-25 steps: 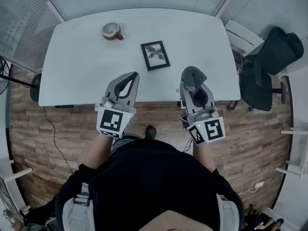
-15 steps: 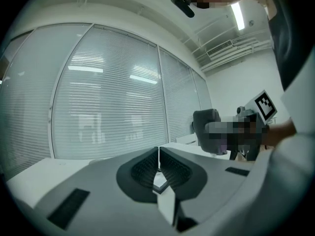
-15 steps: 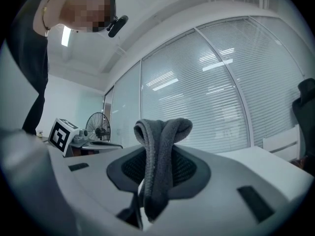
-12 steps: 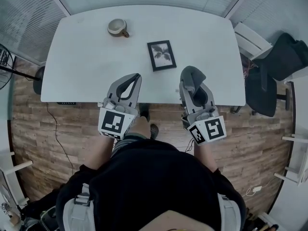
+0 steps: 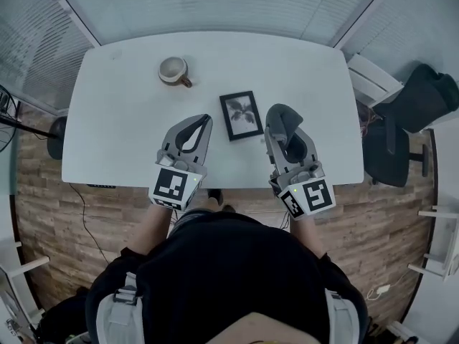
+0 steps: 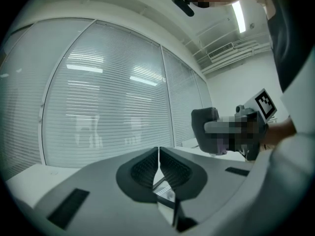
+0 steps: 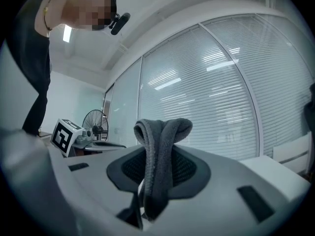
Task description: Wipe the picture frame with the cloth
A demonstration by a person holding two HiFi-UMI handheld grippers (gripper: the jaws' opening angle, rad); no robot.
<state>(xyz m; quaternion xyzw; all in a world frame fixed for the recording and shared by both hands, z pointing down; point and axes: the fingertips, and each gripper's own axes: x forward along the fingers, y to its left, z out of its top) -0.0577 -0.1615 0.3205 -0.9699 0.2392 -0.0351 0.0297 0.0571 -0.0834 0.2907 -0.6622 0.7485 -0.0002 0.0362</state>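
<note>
- small black-bordered rectangular picture frame with a dark leaf print lies flat on the white rectangular table. It sits about mid-table, a bit toward the person's edge, and is slightly skewed.
- the frame sits between the tips of the two grippers, and no jaw is touching it in the head view
- dark grey soft folded cloth is pinched in the right gripper. The jaws are clamped on it, and a fold bulges up over the tips while the rest hangs down between the pads.
- in the head view the cloth covers the right gripper tip, just right of the frame's right edge
- left gripper: jaws fully together with nothing between them, only a thin seam between the ribbed pads
- in the head view the left gripper tip is near the frame's lower left corner, over the table
- both grippers are held level and point away from the person
- beige round ceramic cup with a handle is on the far left part of the table, well apart from the frame
- black office chair stands off the table's right end, with a white low unit next to it
- brown wood-plank floor lies under and around the table
- closed white slatted blinds run along the far wall
- person's dark top fills the bottom of the head view
- a standing fan shows in the background of the right gripper view
</note>
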